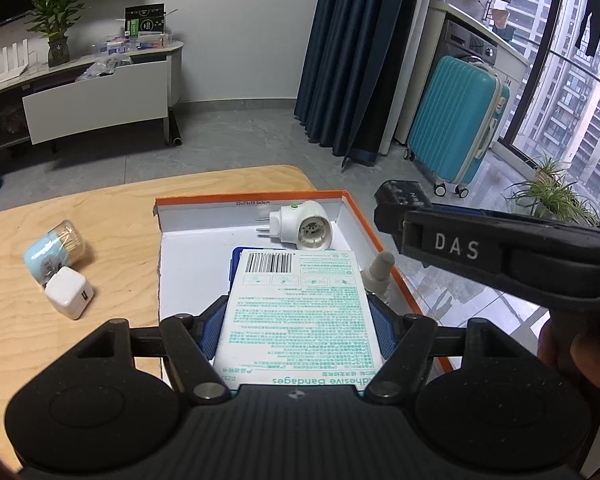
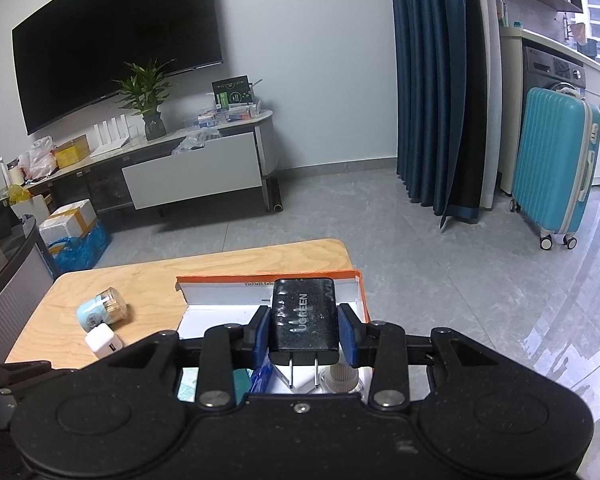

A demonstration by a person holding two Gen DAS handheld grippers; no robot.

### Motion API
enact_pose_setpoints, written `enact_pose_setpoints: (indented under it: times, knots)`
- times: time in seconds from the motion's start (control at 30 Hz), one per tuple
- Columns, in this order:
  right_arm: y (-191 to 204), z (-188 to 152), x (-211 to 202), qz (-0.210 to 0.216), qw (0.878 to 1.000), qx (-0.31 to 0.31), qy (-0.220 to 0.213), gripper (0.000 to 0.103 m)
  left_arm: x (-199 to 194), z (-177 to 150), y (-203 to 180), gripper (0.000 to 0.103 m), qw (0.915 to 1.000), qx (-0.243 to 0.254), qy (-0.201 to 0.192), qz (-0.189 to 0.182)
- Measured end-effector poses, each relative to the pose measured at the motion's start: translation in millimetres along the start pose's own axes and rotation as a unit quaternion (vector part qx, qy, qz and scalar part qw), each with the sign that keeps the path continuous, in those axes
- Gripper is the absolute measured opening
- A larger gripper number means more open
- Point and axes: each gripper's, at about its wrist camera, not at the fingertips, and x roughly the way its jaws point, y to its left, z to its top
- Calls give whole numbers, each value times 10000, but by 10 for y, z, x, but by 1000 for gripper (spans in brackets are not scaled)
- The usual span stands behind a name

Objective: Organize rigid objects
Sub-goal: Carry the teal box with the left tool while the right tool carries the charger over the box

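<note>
Pale wall (image 2: 300,60), grey tiled floor (image 2: 340,216) with a soft sheen near the glass. Large dark TV (image 2: 116,44) mounted above a low media console (image 2: 192,172), its top cluttered with boxes and a potted plant (image 2: 146,96). Dark blue curtain (image 2: 432,80) hangs to the floor. Teal suitcase (image 2: 556,164) stands beside a washing machine (image 2: 552,68). Tall window (image 1: 580,80) shows apartment towers (daylight, overcast). Spider plants (image 1: 556,196) sit by the glass.
</note>
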Motion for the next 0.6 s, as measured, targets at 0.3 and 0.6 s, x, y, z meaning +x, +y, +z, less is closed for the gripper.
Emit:
enact_pose_setpoints:
  times: [0.3,0.6]
  knots:
    - [-31,42,246,72,9998,19,210,44,119,28,6,72,10000,-4,80,8]
    - [-75,88,395,291,9993,165,173,47,199,69,58,72,9999,-41,137,38]
